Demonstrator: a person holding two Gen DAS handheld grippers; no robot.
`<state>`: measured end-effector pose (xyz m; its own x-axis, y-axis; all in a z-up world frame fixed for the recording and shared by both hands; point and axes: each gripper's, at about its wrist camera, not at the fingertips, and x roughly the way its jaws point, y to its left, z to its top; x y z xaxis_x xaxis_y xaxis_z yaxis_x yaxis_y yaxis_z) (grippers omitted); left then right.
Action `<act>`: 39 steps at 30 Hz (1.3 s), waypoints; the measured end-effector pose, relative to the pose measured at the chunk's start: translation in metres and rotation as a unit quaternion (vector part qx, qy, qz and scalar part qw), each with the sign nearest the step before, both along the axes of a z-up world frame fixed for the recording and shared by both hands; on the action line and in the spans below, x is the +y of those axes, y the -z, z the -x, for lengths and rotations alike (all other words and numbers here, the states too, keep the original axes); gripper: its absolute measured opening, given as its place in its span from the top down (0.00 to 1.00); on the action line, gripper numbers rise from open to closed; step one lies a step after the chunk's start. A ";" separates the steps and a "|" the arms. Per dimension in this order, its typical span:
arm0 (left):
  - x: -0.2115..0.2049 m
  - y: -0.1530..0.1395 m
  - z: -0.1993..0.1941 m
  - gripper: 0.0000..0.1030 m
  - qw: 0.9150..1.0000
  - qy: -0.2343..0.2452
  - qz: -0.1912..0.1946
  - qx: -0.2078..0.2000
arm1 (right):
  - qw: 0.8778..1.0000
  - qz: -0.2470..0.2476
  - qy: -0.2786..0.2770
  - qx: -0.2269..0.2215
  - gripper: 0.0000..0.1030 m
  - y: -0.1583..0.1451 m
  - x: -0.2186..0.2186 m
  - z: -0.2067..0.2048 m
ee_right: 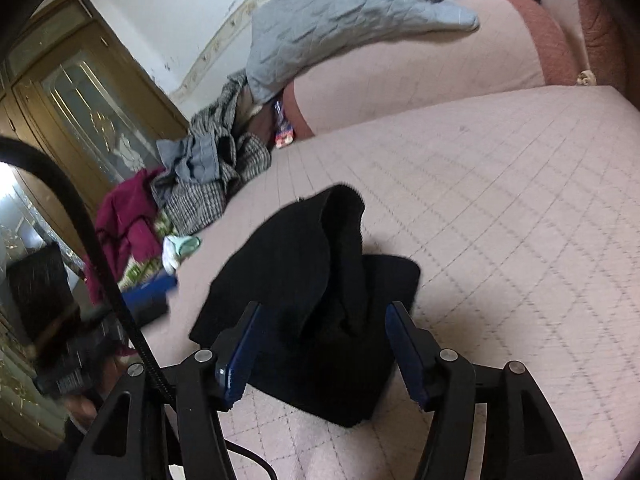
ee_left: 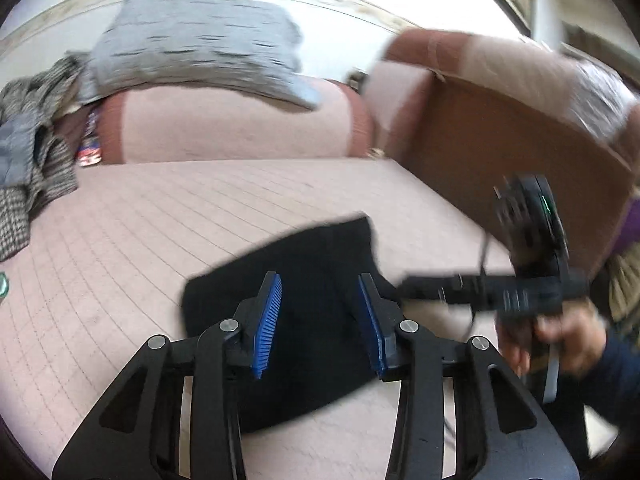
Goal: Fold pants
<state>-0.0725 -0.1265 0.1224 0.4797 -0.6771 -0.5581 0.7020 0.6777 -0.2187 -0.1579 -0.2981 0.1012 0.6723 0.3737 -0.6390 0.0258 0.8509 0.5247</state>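
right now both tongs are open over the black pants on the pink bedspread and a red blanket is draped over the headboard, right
Not quite: the blanket on the headboard is grey, as the right wrist view shows. The rest holds: left tongs and right tongs are open over the black pants on the pink bedspread.

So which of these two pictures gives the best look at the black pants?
The right wrist view. There the black pants show their folded layers and a raised flap on the pink bedcover. The left wrist view shows the same pants only as a flat, blurred dark patch partly hidden behind the open left gripper.
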 end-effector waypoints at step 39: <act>-0.019 0.043 -0.019 0.58 0.995 -0.059 -0.072 0.046 | 0.997 0.066 0.016 -0.035 0.89 -0.026 0.019 -0.010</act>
